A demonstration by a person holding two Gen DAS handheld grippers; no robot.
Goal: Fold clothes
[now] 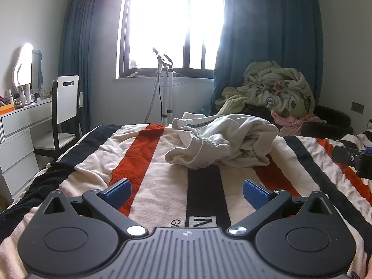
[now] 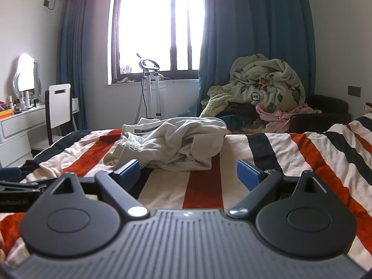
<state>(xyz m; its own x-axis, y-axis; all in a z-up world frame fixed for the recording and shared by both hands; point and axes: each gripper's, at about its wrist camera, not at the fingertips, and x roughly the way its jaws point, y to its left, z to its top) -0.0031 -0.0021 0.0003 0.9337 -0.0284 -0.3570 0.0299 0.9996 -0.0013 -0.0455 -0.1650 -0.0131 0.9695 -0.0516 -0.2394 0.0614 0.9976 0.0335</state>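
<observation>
A crumpled white garment [image 1: 220,144] with ribbed cuffs lies in a heap on the striped bed cover [image 1: 144,153], toward the far edge. It also shows in the right wrist view [image 2: 172,144]. My left gripper [image 1: 187,191] is open and empty, low over the cover, a short way in front of the garment. My right gripper [image 2: 188,172] is open and empty, just short of the garment's near edge. The right gripper's body shows at the right edge of the left wrist view [image 1: 355,159]. The left gripper's body shows at the left edge of the right wrist view [image 2: 18,186].
A pile of cream blankets and pink clothes [image 1: 274,93] sits on a dark seat beyond the bed on the right. A garment steamer stand [image 1: 166,88] stands under the window. A white chair [image 1: 65,107] and dressing table [image 1: 21,121] stand on the left.
</observation>
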